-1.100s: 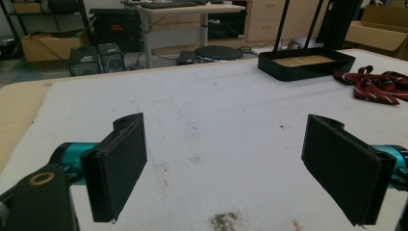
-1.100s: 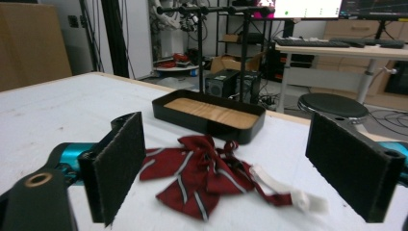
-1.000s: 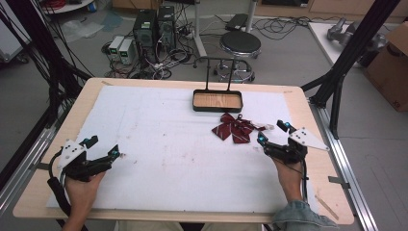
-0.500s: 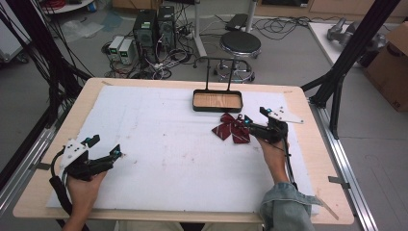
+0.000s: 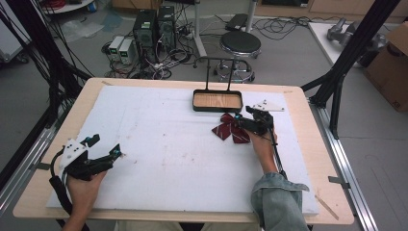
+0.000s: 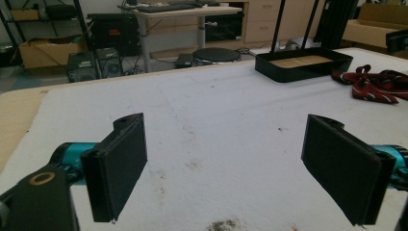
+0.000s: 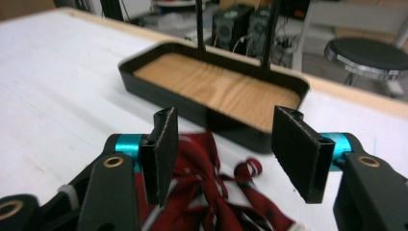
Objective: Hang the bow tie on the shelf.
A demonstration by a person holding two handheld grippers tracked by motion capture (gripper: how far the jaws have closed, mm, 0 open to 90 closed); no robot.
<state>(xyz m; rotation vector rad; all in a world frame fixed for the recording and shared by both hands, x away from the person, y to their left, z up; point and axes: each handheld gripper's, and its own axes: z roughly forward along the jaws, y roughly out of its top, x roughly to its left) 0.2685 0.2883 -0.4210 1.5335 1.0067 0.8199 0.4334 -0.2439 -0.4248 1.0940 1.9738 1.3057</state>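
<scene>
Bow of dark red cloth with pale stripes lies on the white mat near the far edge of the table, just in front of the tray, toward the right side. My right gripper sits low over the bow's right end, its jaws pointing toward the table's left edge. In the right gripper view the bow shows rumpled between and below my right gripper; the jaws have just been closing and now stand about half apart, one on each side of the cloth, and the pads do not press on it. Whether the left pad brushes a fold I cannot tell.

Beyond the jaws in that view stands the tray, black-walled with a wooden floor, two thin black posts rising from its far wall. From above, the posts carry a bar across the top. The bow and the tray are close but apart.

My left gripper rests near the table's near-left corner, well away from the bow, held in my left hand. In the left gripper view its jaws stand wide apart over bare, lightly stained mat, with nothing between them; the tray and the bow lie far off at the upper right.
</scene>
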